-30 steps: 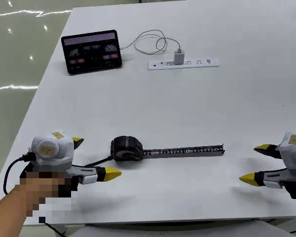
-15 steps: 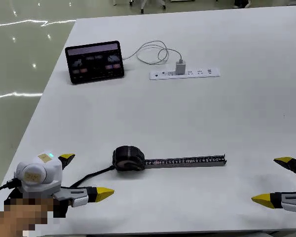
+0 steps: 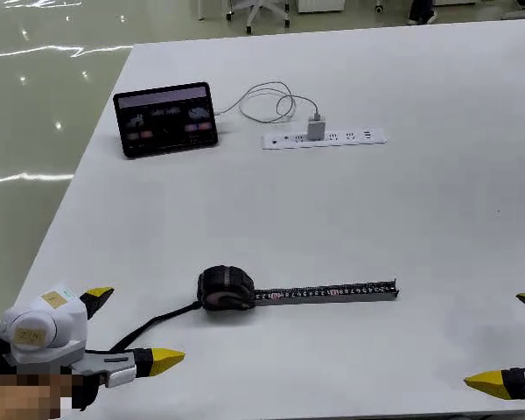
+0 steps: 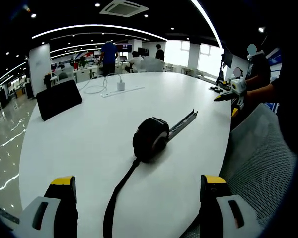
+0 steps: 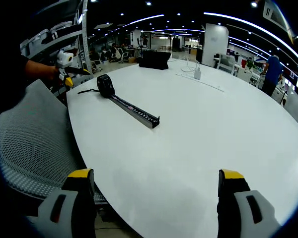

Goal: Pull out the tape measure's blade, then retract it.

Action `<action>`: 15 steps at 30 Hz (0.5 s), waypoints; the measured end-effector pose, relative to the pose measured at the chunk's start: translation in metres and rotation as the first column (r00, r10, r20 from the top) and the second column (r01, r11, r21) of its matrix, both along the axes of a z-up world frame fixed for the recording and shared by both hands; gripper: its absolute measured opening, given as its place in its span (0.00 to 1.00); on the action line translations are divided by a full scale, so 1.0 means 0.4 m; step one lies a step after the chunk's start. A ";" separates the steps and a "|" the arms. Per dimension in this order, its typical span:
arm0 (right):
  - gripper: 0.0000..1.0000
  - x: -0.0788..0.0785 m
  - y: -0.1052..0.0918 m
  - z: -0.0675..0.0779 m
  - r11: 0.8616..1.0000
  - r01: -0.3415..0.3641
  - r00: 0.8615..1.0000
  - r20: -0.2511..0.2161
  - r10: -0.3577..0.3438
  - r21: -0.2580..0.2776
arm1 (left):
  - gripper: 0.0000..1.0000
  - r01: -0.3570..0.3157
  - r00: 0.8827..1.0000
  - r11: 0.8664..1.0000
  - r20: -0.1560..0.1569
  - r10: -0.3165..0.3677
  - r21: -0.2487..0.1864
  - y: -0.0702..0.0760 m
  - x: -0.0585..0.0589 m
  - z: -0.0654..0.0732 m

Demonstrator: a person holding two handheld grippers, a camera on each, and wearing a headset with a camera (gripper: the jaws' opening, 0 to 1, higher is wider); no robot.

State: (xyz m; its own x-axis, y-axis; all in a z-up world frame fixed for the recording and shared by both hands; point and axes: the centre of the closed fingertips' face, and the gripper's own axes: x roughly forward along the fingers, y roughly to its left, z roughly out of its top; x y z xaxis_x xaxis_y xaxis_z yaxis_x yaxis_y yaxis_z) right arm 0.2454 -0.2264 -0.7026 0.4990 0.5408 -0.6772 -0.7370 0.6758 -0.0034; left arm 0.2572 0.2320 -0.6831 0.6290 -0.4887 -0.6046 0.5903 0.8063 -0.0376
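In the head view, the tape measure lies on the white table near its front edge. Its blade is drawn out flat to the right, and its black strap trails left. The left tongs hang by the strap's end, spread wide and gripping nothing. The right tongs are well apart at the right edge, also wide. A tablet and a power strip sit farther back.

In the left gripper view, the tape measure rests ahead between the yellow-tipped jaws, untouched, with the strap running toward the camera.

In the right gripper view, the jaws gape over bare table. The blade's end points this way, well off.
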 end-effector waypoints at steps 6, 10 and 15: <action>1.00 0.009 -0.010 0.006 1.000 -0.016 1.000 0.005 0.016 -0.019 | 1.00 -0.012 1.000 1.000 -0.005 0.012 -0.021 0.000 0.001 0.000; 1.00 0.011 -0.012 0.010 1.000 -0.021 1.000 0.006 0.021 -0.020 | 1.00 -0.022 1.000 0.999 -0.002 0.022 -0.025 0.008 0.004 0.004; 0.99 0.005 -0.017 0.001 0.999 -0.033 0.999 0.007 0.034 -0.031 | 1.00 -0.016 1.000 0.999 0.014 0.017 -0.035 0.012 0.008 0.003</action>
